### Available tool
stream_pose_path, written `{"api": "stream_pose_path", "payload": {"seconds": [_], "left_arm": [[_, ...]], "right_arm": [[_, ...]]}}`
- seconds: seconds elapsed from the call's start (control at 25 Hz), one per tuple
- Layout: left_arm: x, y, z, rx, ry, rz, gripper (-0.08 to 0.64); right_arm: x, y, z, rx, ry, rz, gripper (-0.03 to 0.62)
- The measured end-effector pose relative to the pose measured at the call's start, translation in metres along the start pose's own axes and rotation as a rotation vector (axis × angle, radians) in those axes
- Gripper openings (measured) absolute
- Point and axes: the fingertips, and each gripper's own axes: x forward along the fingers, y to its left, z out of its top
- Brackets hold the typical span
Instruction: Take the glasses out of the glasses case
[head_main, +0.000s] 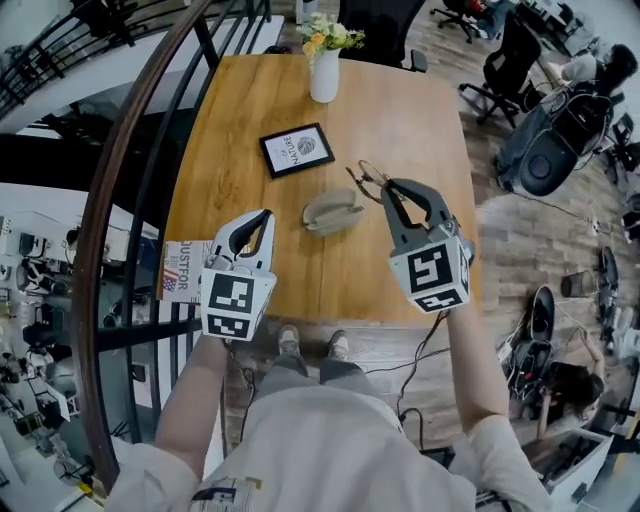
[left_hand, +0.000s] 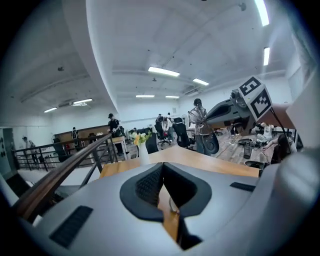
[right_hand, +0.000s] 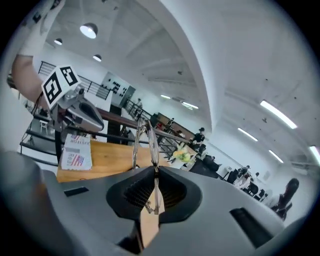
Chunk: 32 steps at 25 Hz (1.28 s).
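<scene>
The grey glasses case (head_main: 333, 211) lies open on the wooden table (head_main: 400, 110), between the two grippers. My right gripper (head_main: 385, 188) is raised to the right of the case and is shut on the thin-framed glasses (head_main: 364, 179). In the right gripper view the glasses (right_hand: 145, 141) stick up from the pinched jaws of the right gripper (right_hand: 154, 169). My left gripper (head_main: 266, 214) hovers to the left of the case, its jaws shut with nothing between them. In the left gripper view the jaw tips of the left gripper (left_hand: 161, 166) meet, and the right gripper (left_hand: 226, 111) shows beyond them, carrying the glasses (left_hand: 198, 117).
A white vase of flowers (head_main: 324, 62) stands at the table's far end. A framed card (head_main: 297, 150) lies behind the case. A booklet (head_main: 184, 271) sits at the table's left edge beside a dark railing (head_main: 140, 200). Office chairs (head_main: 510, 70) stand to the right.
</scene>
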Motion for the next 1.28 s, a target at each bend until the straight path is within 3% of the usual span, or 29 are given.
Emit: {"api": "stream_pose_path", "payload": {"seconds": [0.2, 0.48, 0.68, 1.0, 1.28], "left_arm": [[-0.016, 0.013, 0.067, 0.07, -0.111, 0.02, 0.015], [-0.047, 0.021, 0.129, 0.133, -0.236, 0.063, 0.015], [-0.071, 0.016, 0.162, 0.107, -0.298, 0.083, 0.015], [-0.092, 0.008, 0.176, 0.127, -0.339, 0.075, 0.015], [-0.101, -0.018, 0.162, 0.153, -0.36, 0.023, 0.017]], "right_arm": [[-0.049, -0.038, 0.044, 0.164, -0.145, -0.082, 0.048], [-0.112, -0.064, 0.082, 0.259, -0.318, -0.189, 0.048], [-0.143, -0.068, 0.099, 0.375, -0.413, -0.206, 0.048], [-0.172, -0.065, 0.101, 0.485, -0.473, -0.214, 0.048], [-0.17, -0.046, 0.074, 0.496, -0.418, -0.205, 0.048]]}}
